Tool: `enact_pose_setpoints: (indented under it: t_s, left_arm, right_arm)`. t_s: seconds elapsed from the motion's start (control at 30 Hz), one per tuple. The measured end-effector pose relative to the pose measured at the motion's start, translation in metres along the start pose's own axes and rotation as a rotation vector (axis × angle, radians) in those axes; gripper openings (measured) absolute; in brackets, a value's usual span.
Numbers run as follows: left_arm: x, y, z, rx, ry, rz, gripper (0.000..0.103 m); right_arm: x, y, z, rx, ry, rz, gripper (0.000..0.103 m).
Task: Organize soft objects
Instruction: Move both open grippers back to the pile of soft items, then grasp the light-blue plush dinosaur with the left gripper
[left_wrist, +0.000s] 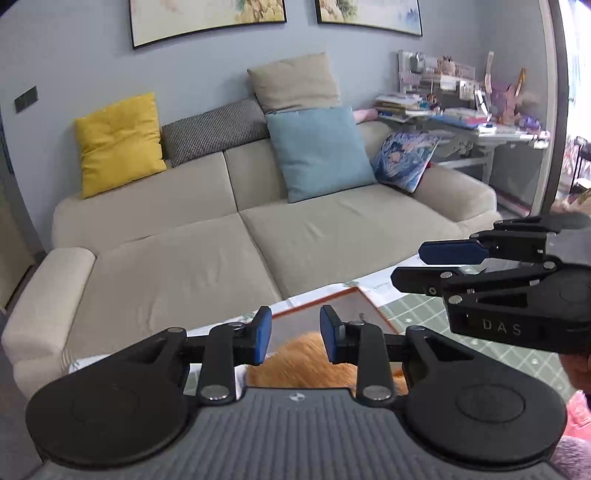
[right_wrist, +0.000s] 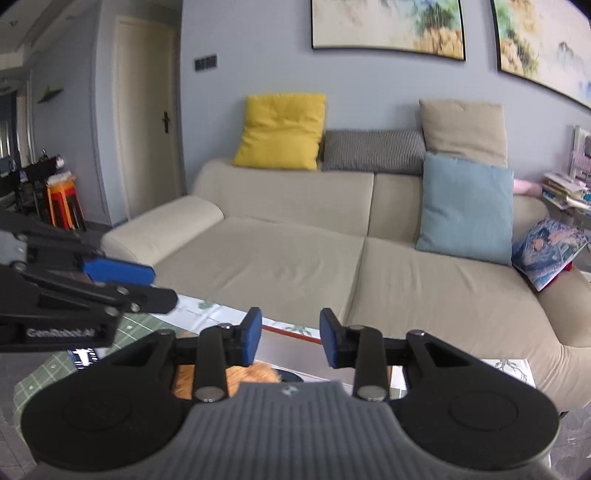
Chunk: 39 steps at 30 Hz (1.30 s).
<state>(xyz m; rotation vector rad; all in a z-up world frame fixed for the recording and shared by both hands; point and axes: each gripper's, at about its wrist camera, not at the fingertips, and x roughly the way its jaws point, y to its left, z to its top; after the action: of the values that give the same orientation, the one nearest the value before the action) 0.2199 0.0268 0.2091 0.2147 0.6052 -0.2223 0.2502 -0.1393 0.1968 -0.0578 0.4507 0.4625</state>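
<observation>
Left wrist view: left gripper (left_wrist: 295, 338) sits at 6 o'clock, its blue pads parted by a moderate gap with nothing between them; orange fur (left_wrist: 310, 363) shows below and beyond the pads, not pinched. Right gripper (left_wrist: 410, 266) enters at 3 o'clock, seen edge-on, jaws a little apart, empty as far as can be told. Both tools point slightly downward across a table edge (left_wrist: 373, 286) toward the beige sofa (left_wrist: 207, 258), likely raised to survey where soft things belong. Sofa carries the task's cushions: yellow cushion (left_wrist: 118, 142) at 10 o'clock propped against the backrest, checked bolster (left_wrist: 214, 131) lying along the backrest top at 11, tan cushion (left_wrist: 295, 81) perched above it at 12, blue cushion (left_wrist: 317, 151) leaning upright at 1, printed cushion (left_wrist: 404, 158) slumped into the far corner at 2. Leaning keeps each upright; the printed one looks least settled. Right wrist view: right gripper (right_wrist: 290, 338) at 6 o'clock shows the same moderate, empty gap, with the orange plush (right_wrist: 255, 374) low behind its left finger, resting on the table. Cluttered desk (left_wrist: 480, 122) stands beyond the sofa arm. Judgement: the plush toy on the table is the nearest loose item; no grasp is yet made.
</observation>
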Motion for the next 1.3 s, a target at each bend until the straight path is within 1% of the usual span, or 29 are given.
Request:
enact_pose_setpoints:
  t_s: [0.07,0.17,0.23,0.37,0.5,0.6,0.73,0.97,1.13,1.3]
  left_arm:
    - [-0.015,-0.008,-0.009,-0.02,-0.018,-0.01,0.035]
    - [-0.037,-0.021,-0.026,-0.027,-0.068,-0.002,0.035]
    - [-0.047,-0.028,-0.04,-0.055,-0.092,-0.006,0.035]
    - [-0.059,-0.035,-0.074,-0.146,-0.113,-0.036,0.035]
    - [-0.063,-0.047,-0.112,-0.187,-0.128,-0.037,0.035]
    - [-0.061,-0.059,-0.139,-0.211,-0.117,-0.051,0.035]
    - [-0.059,-0.073,-0.172,-0.218,-0.094,-0.067,0.035]
    - [-0.036,-0.1,-0.229,-0.241,0.002,-0.106,0.035]
    - [-0.013,-0.117,-0.254,-0.24,0.08,-0.133,0.035]
    - [-0.001,-0.119,-0.26,-0.245,0.12,-0.136,0.035]
  right_arm:
    - [-0.023,0.008,-0.011,-0.002,-0.028,0.005,0.039]
    - [-0.054,0.02,-0.033,-0.008,-0.065,-0.006,0.039]
    - [-0.073,0.028,-0.052,-0.023,-0.086,-0.015,0.039]
    - [-0.102,0.039,-0.09,-0.008,-0.11,-0.03,0.039]
    - [-0.12,0.049,-0.13,0.036,-0.111,-0.039,0.04]
    - [-0.125,0.059,-0.16,0.048,-0.102,-0.062,0.04]
    - [-0.128,0.065,-0.2,0.084,-0.049,-0.091,0.04]
    - [-0.118,0.063,-0.253,0.095,0.045,-0.131,0.04]
    - [-0.106,0.054,-0.277,0.134,0.118,-0.145,0.04]
    - [-0.097,0.045,-0.285,0.153,0.148,-0.159,0.04]
